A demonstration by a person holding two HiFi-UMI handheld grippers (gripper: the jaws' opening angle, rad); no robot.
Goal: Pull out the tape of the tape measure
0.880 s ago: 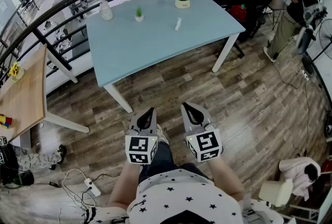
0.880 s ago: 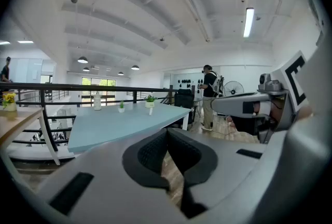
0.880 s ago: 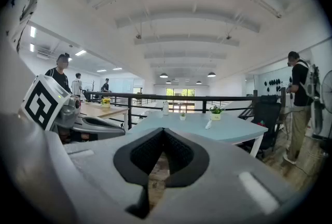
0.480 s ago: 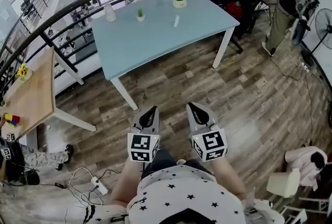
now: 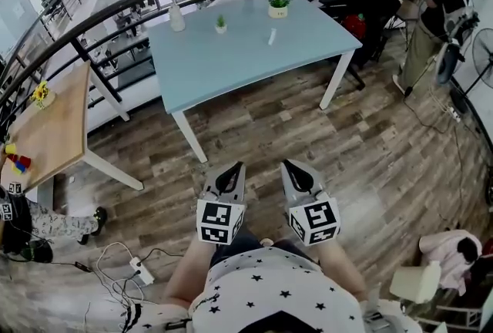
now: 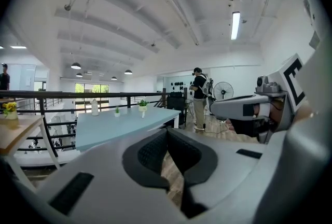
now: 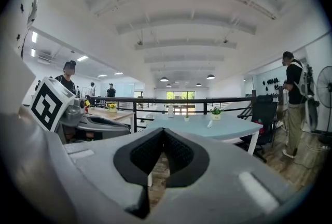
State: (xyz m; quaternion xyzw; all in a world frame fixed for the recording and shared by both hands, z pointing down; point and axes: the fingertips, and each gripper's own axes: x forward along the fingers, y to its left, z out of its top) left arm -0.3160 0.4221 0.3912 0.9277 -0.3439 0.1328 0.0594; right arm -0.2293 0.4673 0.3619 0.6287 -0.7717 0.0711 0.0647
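Status: approach stage, nothing in hand yet.

Wooden side table sits at 9 o'clock and has no part in the task.

Left gripper has its jaws together, pad against pad, with nothing between them. It hangs at 6 o'clock over the plank floor, well apart from the blue table at 12 o'clock.

On that table, left to right, I see a white bottle, a small plant, a small white object and a potted plant. I cannot pick out the tape measure for certain. The white object is my only candidate, and it is too small to confirm.

Right gripper is just beside the left one, and its jaws are likewise closed on nothing.

A bystander stands at 2 o'clock, well clear of my path.

Notes for doing this step well (my judgement):
- I close in on the table first and confirm the target in both gripper views before committing.
- I part both sets of jaws before the reach, since closed tips would only push the case away.
- One gripper pins the case flat and the other pinches the end hook.
- I draw the tape straight out along its slot, low over the tabletop, so it neither twists nor drags the case.
- The pull should run away from the two plants, which look easy to topple.
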